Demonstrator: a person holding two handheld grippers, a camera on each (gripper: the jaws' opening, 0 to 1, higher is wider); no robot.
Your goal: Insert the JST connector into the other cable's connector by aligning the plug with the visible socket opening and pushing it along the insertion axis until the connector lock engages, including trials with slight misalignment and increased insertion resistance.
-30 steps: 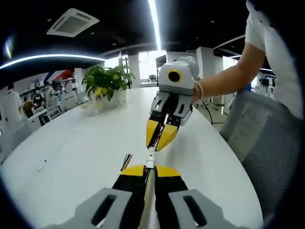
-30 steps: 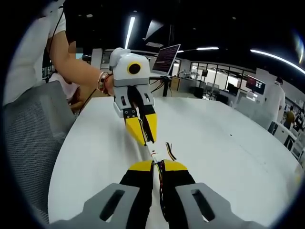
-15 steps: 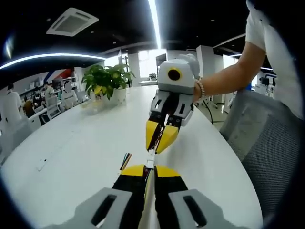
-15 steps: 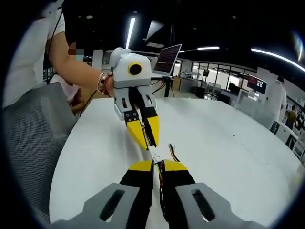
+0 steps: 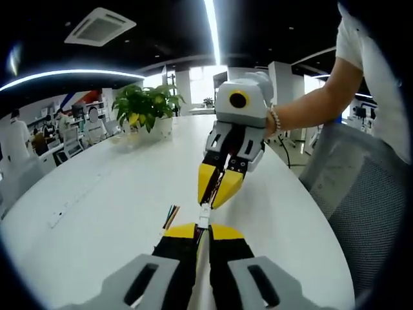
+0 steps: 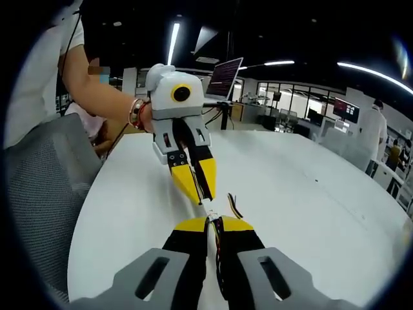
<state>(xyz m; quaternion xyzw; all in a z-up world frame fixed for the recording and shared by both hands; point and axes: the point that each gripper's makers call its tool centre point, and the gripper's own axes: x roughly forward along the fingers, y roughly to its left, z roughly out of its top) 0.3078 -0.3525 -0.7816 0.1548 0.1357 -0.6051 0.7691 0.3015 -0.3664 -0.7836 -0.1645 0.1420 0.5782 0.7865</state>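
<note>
Over a large white table [image 5: 97, 213], both grippers meet tip to tip above the surface. A grey mesh chair [image 5: 361, 194] stands at the table's edge beside the person, whose forearm [image 5: 310, 106] reaches in with a bracelet at the wrist. A potted green plant [image 5: 147, 108] sits farther back on the table in the left gripper view; an open laptop [image 6: 224, 76] shows beyond the table in the right gripper view.

Left gripper [image 5: 201, 227]: its yellow-tipped jaws are drawn together on a white cable end that runs up between them. In the right gripper view it [image 6: 201, 192] points down toward the camera, jaws likewise pressed together.

Right gripper [image 6: 212, 221]: jaws closed on its own cable end, with thin coloured wires [image 6: 231, 206] fanning out just beside the tips. In the left gripper view it [image 5: 208, 201] angles down from the upper right.

JST connector [image 5: 204, 212]: a small white piece held between the two sets of fingertips, touching both. Whether plug and socket are fully seated cannot be determined. Loose coloured wires [image 5: 170, 217] trail to the left of it.
</note>
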